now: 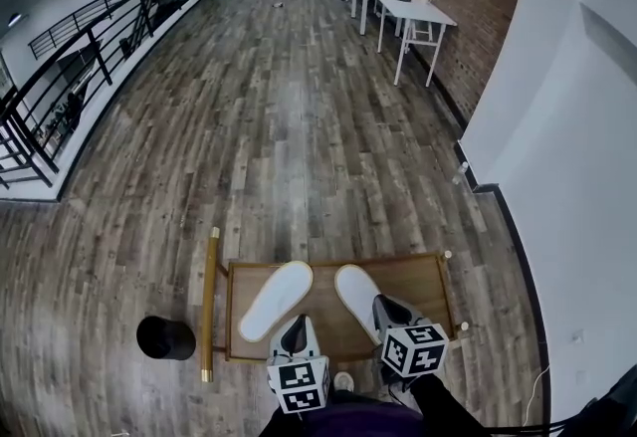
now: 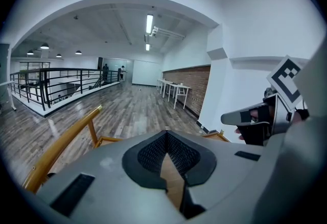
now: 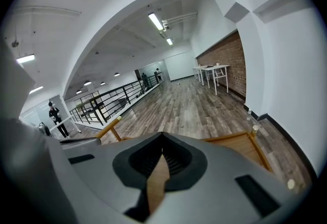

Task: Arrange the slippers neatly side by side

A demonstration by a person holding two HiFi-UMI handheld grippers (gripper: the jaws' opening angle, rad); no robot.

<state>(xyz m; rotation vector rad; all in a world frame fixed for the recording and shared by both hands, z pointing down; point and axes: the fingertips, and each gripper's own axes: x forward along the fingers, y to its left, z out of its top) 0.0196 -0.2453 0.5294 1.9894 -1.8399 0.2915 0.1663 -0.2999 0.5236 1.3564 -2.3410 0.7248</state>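
White foam slippers lie on a low wooden rack [image 1: 430, 272]: left slipper [image 1: 276, 300] and right slipper [image 1: 356, 296], far ends close, near ends splayed apart. The left gripper [image 1: 294, 330] and right gripper [image 1: 384, 310] point down at those near ends, jaws pressed together on nothing.

Left slipper [image 1: 276, 300]: white, long oval, thin tan rim. Flat on the wooden tray [image 1: 423, 278], in its 9 o'clock half. Long axis skewed, far end toward 1 o'clock.

Right slipper [image 1: 356, 296]: same white oval and tan rim. Flat on the same tray, at 3 o'clock of the left slipper. Long axis skewed, far end toward 11 o'clock; near end covered.

Pair not parallel and not touching: far ends close together, near ends spread well apart, bare wood between them.
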